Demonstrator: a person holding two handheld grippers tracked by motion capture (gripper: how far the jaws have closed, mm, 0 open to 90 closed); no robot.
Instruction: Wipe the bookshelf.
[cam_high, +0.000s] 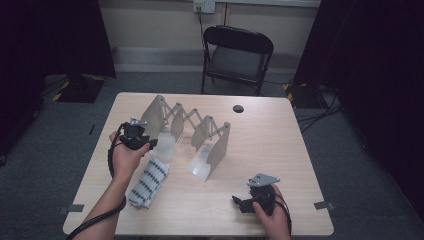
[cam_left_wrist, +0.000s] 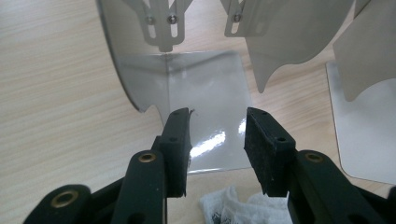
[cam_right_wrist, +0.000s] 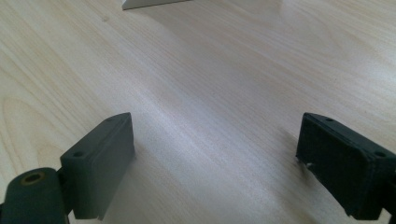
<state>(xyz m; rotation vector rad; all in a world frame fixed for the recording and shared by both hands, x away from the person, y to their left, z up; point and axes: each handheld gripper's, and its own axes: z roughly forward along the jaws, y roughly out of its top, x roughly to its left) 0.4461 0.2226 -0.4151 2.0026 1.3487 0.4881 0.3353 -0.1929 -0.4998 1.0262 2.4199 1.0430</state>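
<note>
The expanding metal rack (cam_high: 187, 132) stood on the wooden table (cam_high: 280, 150), its grey plates linked by a scissor lattice, and every place here is given from that rack. The left gripper (cam_high: 136, 135) hovered at the rack's left end, on the person's side of it, held in the left hand (cam_high: 127, 157). In the left gripper view its jaws pointed at the shiny foot of the nearest plate (cam_left_wrist: 205, 112) and stood part-way apart with nothing between the pads; they gripped nothing and touched no plate. A folded white cloth with dark dots (cam_high: 148, 182) lay flat on the table just on the near side of the rack's left end, beside the left hand and apart from the left gripper; a crumpled white edge of it showed under the jaws in the left gripper view (cam_left_wrist: 229, 205). The right gripper (cam_high: 246, 203) rested well apart from the rack, toward the near right of the table, in the right hand (cam_high: 272, 212). Its jaws stood wide apart over bare wood, holding nothing.
</note>
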